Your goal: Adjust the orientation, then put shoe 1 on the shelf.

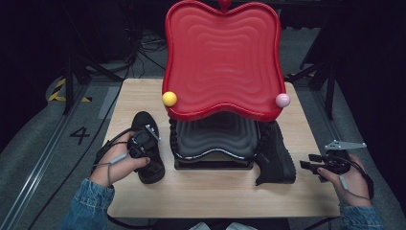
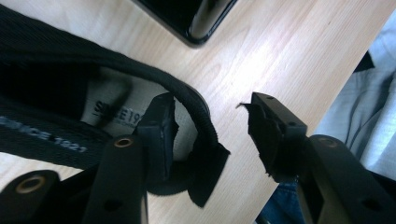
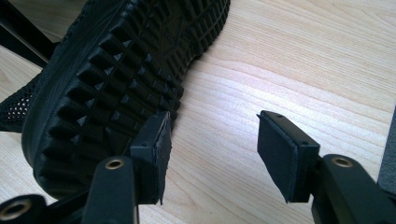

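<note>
A black sandal (image 1: 154,171) lies on the wooden table (image 1: 215,194), left of a black case. My left gripper (image 1: 142,140) hangs right over it. In the left gripper view its jaws (image 2: 211,111) straddle the sandal's heel strap (image 2: 198,107): one pad is inside, over the pale insole (image 2: 105,105), and the other is outside with a gap to the strap, so the gripper is open. A second black shoe (image 1: 276,155) lies on its side right of the case, its lugged sole (image 3: 116,60) facing my right gripper (image 3: 215,126). That gripper (image 1: 311,166) is open and holds nothing.
A black ribbed case (image 1: 215,139) stands mid-table with a wavy red lid (image 1: 222,57) raised above it. A yellow ball (image 1: 169,98) and a pink ball (image 1: 282,100) sit at the lid's lower corners. Bare wood lies along the table's front edge.
</note>
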`<state>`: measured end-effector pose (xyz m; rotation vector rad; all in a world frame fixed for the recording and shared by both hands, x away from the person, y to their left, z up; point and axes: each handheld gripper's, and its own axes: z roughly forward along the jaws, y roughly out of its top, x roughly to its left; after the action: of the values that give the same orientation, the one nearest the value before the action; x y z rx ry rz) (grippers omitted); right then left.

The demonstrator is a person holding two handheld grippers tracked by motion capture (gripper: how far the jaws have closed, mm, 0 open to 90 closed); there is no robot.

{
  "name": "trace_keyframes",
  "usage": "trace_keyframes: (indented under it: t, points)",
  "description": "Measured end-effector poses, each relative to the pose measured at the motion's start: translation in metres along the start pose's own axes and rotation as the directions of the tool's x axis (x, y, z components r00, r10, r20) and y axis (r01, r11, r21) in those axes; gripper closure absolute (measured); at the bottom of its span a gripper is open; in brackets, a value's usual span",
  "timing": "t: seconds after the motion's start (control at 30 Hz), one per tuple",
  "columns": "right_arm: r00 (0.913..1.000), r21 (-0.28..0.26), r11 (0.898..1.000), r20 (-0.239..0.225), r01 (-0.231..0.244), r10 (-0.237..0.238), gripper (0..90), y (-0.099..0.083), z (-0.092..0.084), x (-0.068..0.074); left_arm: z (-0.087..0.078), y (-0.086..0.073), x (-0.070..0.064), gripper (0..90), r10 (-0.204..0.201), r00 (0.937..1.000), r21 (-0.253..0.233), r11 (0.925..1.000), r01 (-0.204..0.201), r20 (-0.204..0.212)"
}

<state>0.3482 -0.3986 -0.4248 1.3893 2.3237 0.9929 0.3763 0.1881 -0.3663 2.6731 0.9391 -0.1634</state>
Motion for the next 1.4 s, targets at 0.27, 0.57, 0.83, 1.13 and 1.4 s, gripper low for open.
trace_keyframes:
  t: [0.27, 0.57, 0.83, 1.13, 1.4]
  points:
    - [1.0, 0.005, 1.0, 0.0, 0.009, -0.009, 45.0, -0.001, 0.002, 0.0, 0.016, -0.001, 0.002, 65.7, 0.0, 1.0, 0.058, 0.9983, 0.0, 0.004]
    - [0.9997, 0.009, 1.0, 0.008, 0.023, -0.023, 44.1, -0.002, 0.004, 0.0, 0.019, -0.002, 0.004, 79.5, -0.053, 0.9986, 0.081, 0.9953, 0.054, -0.006]
    - [0.9997, 0.02, 1.0, 0.012, 0.02, -0.02, 44.0, -0.005, 0.003, 0.002, 0.034, 0.002, 0.004, 81.2, -0.042, 0.9991, 0.09, 0.995, 0.042, -0.003]
    - [0.9996, 0.022, 1.0, 0.017, 0.022, -0.022, 44.0, -0.006, 0.003, 0.0, 0.032, 0.0, 0.004, 86.6, -0.036, 0.9993, 0.066, 0.9972, 0.035, 0.005]
    - [0.9996, 0.023, 1.0, 0.02, 0.02, -0.02, 44.0, -0.006, 0.003, 0.001, 0.012, 0.001, 0.0, 86.6, 0.008, 0.9989, 0.051, 0.9987, -0.01, 0.046]
